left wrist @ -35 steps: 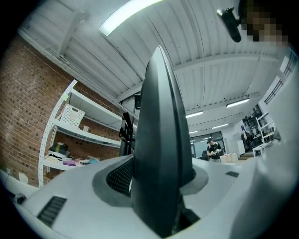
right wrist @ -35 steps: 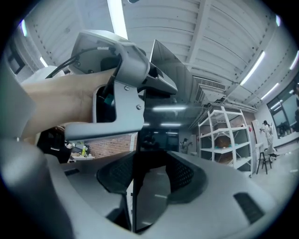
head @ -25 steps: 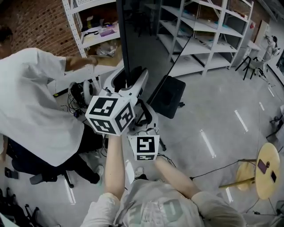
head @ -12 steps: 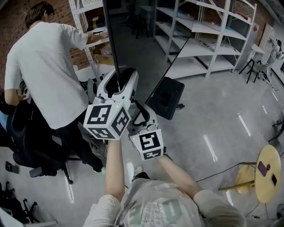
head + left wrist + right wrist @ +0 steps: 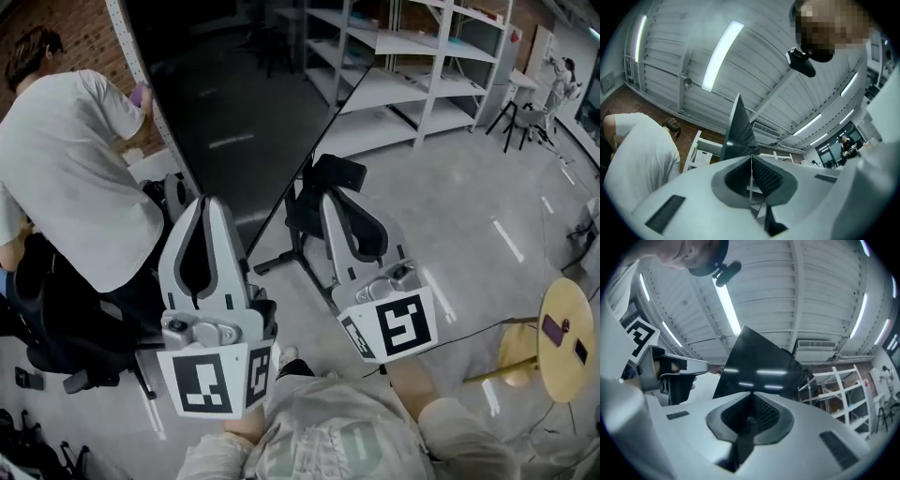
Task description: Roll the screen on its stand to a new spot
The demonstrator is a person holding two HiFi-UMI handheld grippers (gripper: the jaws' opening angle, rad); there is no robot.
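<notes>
We count one big black flat screen [image 5: 234, 122] on one black floor stand [image 5: 302, 220], ahead between one person in a white T-shirt [image 5: 75, 178] and white metal shelves [image 5: 412, 56]; its top is cut off and its stand is half hidden. Two white grippers, left gripper [image 5: 208, 204] and right gripper [image 5: 330, 195], have just been closing, jaws pressed together, nothing between them. One round wooden stool [image 5: 562, 352] stands well apart at the right.

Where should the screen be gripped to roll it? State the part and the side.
Likely the screen by its thin edge nearest the grippers, approached from the near side with fingers straddling front and back: it is a flat, slim panel. Left gripper and right gripper are both shut, so open them first.
</notes>
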